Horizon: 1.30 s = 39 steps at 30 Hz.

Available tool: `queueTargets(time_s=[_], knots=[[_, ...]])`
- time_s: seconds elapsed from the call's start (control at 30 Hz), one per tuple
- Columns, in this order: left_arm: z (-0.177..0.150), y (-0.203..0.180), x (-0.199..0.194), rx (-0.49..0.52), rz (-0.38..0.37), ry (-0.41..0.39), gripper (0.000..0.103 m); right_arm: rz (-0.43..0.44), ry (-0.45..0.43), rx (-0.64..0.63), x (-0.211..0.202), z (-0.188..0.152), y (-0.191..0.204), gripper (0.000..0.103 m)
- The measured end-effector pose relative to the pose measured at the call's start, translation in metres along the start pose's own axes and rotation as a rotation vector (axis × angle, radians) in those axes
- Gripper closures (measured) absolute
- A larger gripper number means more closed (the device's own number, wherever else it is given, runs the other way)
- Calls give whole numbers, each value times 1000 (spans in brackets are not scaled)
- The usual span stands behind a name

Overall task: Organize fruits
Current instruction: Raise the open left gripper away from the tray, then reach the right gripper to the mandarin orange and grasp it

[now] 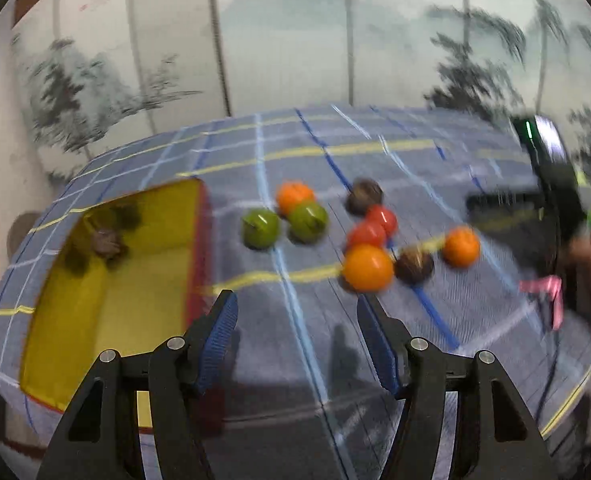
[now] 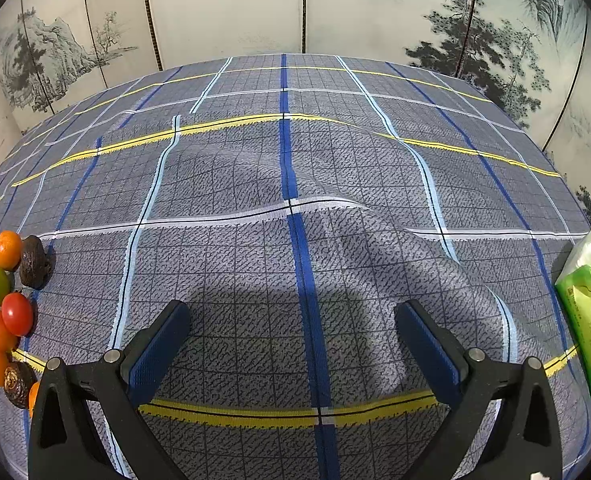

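In the left wrist view a yellow tray (image 1: 107,320) with a red rim lies at the left and holds one brown fruit (image 1: 105,242). Loose fruits lie on the checked cloth: two green ones (image 1: 260,229), three oranges (image 1: 367,267), two red tomatoes (image 1: 381,219) and two brown fruits (image 1: 413,266). My left gripper (image 1: 297,316) is open and empty, above the cloth in front of the fruits. My right gripper (image 2: 291,336) is open and empty over bare cloth; the fruits (image 2: 5,312) sit at its far left. It also shows in the left wrist view (image 1: 551,216), blurred.
The table is covered by a grey-blue checked cloth (image 2: 295,200) with wrinkles. A green tissue pack (image 2: 589,308) lies at the right edge. A painted folding screen (image 2: 231,8) stands behind the table.
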State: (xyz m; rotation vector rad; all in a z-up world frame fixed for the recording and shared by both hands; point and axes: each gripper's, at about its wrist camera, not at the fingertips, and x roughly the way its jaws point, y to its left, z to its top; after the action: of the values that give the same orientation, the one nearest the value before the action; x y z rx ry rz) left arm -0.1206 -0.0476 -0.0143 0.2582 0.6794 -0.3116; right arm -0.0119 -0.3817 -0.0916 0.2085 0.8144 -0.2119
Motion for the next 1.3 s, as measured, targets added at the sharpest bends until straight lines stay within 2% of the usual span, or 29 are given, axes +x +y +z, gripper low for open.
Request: queueTargets(time_s=[0.1,0.2,0.33,0.37,0.43,0.53,0.73,0.93,1.0,1.03,1.23,1.3], knots=[[-11,-9,15,30,-15,10,40,0,-1,1,0,0,0,0],[-13,-10,22,35,13,-14,40,22,-15,0,-3,-1,-1,1],[-10,-11,26,37,11,-32,40,153,-126,-5,-36,-9,1,10],[-9,-12,27,44,15,-34,40,210,-144,-7,-45,-11,3,12],[-10,-15,29,56,7,-31,40,313,-157,-34,-61,-17,11,15],[-12,-16,29,51,0,-28,40,370,-136,-174,-76,-29,35,32],[-16,-16,25,49,2,-32,40,382,-75,-372,-74,-52,76,55],[-12,-12,10,35,0,-60,40,388,-53,-407,-60,-54,87,57],[-11,-10,9,23,-3,-55,40,410,-47,-409,-57,-54,89,62],[-10,-7,9,7,-8,-49,40,420,-42,-414,-57,-54,92,69],[-5,11,5,-79,1,-28,40,405,-31,-398,-65,-55,91,70],[-4,19,4,-106,5,-22,40,425,-47,-380,-77,-52,90,70]])
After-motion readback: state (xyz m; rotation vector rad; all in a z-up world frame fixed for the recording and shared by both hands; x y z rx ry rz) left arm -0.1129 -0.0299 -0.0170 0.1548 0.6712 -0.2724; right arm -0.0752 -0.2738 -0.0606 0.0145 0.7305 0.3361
